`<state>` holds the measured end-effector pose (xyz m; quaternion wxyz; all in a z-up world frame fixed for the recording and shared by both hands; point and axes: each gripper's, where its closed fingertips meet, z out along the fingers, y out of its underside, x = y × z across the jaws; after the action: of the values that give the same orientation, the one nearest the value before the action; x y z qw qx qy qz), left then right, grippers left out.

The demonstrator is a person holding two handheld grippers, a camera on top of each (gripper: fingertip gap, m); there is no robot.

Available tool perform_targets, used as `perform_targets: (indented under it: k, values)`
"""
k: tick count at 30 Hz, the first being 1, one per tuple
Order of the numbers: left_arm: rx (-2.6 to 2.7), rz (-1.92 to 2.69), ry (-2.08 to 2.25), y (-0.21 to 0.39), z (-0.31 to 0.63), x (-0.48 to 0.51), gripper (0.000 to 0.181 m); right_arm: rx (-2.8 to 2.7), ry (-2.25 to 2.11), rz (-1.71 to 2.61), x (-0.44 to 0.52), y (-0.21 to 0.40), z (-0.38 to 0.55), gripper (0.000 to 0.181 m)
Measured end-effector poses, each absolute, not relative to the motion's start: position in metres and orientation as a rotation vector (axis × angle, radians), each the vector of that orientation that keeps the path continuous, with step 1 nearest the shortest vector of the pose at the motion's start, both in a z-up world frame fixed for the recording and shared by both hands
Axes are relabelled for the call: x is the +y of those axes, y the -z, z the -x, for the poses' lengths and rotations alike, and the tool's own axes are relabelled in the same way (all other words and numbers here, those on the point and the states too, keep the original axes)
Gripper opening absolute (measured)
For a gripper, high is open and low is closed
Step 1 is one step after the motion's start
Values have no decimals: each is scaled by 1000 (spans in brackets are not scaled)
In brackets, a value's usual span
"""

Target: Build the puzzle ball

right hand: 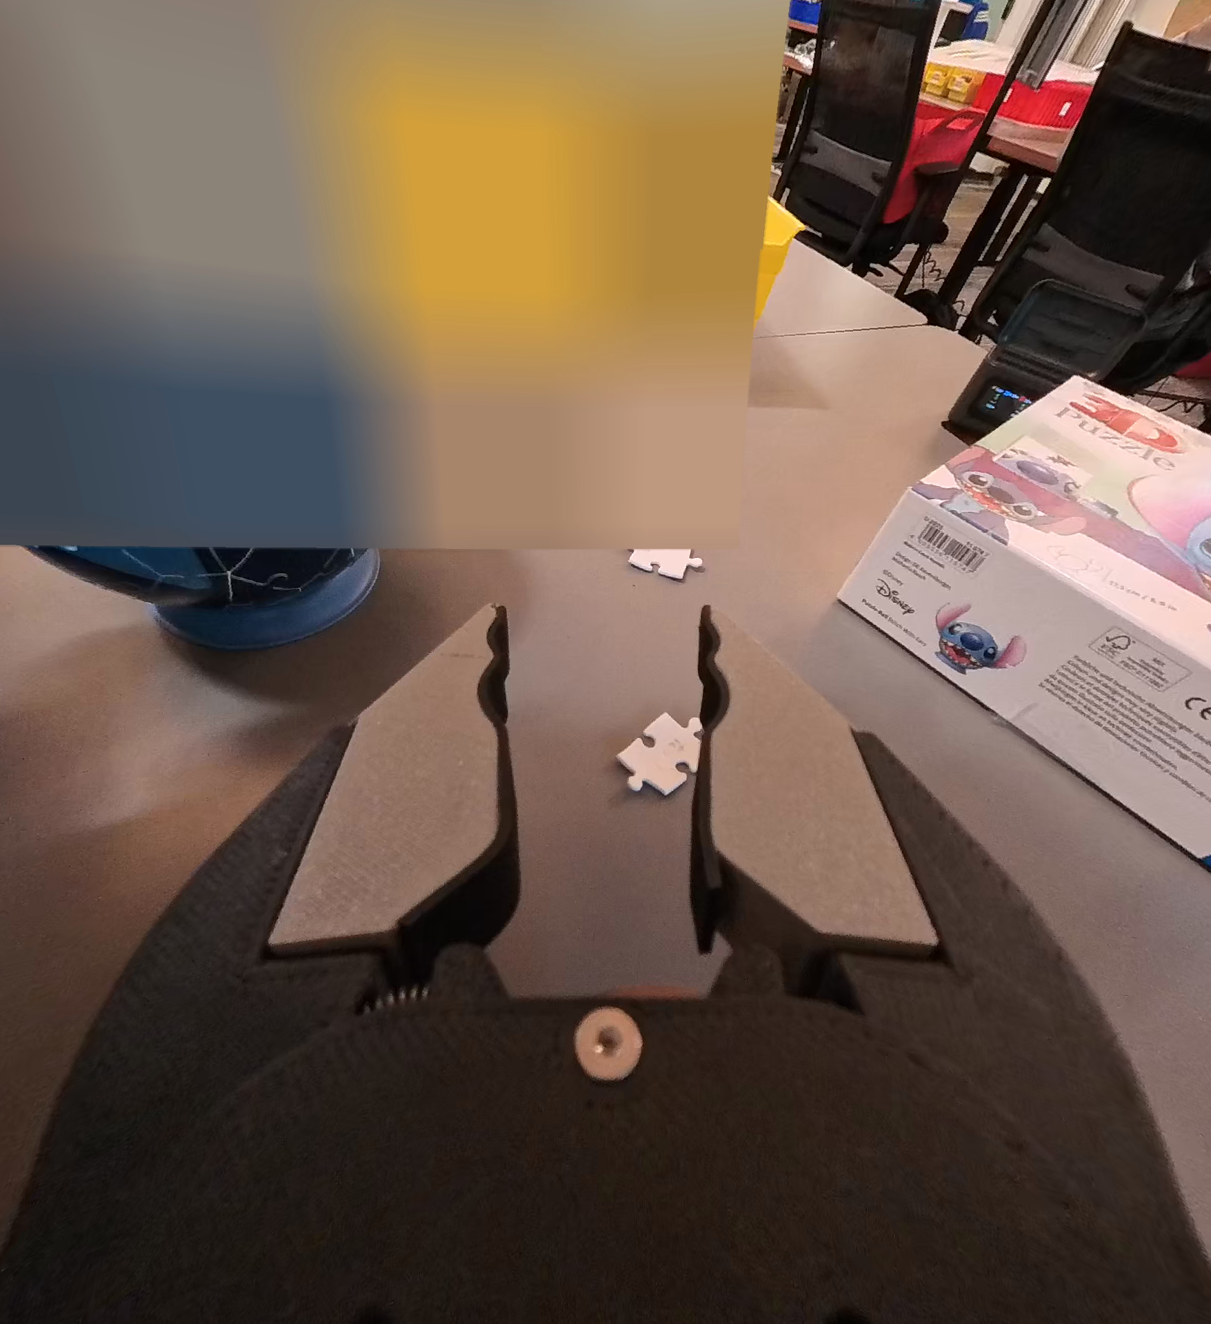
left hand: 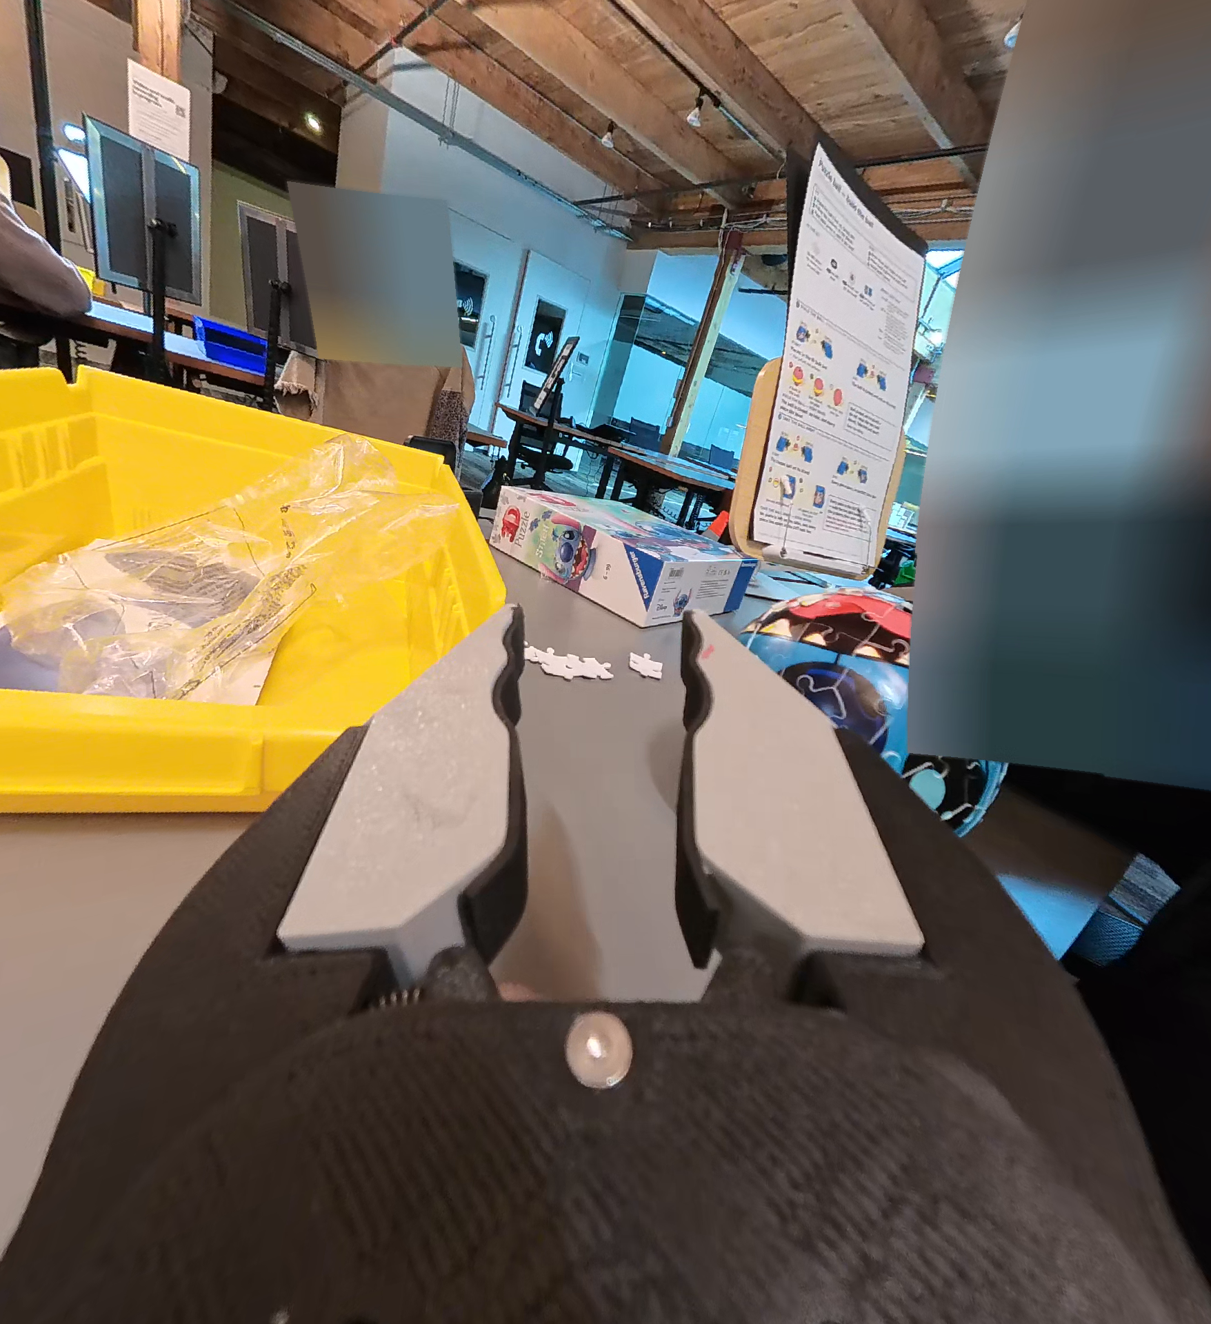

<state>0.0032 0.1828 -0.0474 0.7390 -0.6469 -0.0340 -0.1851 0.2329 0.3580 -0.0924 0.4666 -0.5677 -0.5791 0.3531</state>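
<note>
The blue puzzle ball [left hand: 839, 680] stands on the grey table to the right of my left gripper [left hand: 599, 630], partly behind a blurred patch. In the right wrist view its lower part [right hand: 230, 580] rests on a blue ring stand. Both grippers are open and empty. Several white loose pieces [left hand: 567, 663] lie on the table just beyond the left fingertips. One white piece [right hand: 660, 752] lies between the fingers of my right gripper [right hand: 602, 616], close to the right finger. Another white piece [right hand: 663, 562] lies farther ahead.
A yellow bin [left hand: 122, 745] holding a clear plastic bag and a paper sheet stands at the left. The puzzle box [left hand: 624, 559] lies ahead; it also shows at the right in the right wrist view [right hand: 1061, 623]. An instruction sheet [left hand: 839, 372] stands on a holder behind. The tips of one gripper are about 30 cm away from the tips of the other.
</note>
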Motion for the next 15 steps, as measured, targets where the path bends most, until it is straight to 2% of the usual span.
perform_targets:
  k: [15]
  values:
    - [-81, 1437, 417, 49, -3, 185, 41, -1433, -834, 1404, 360, 96, -234, 48]
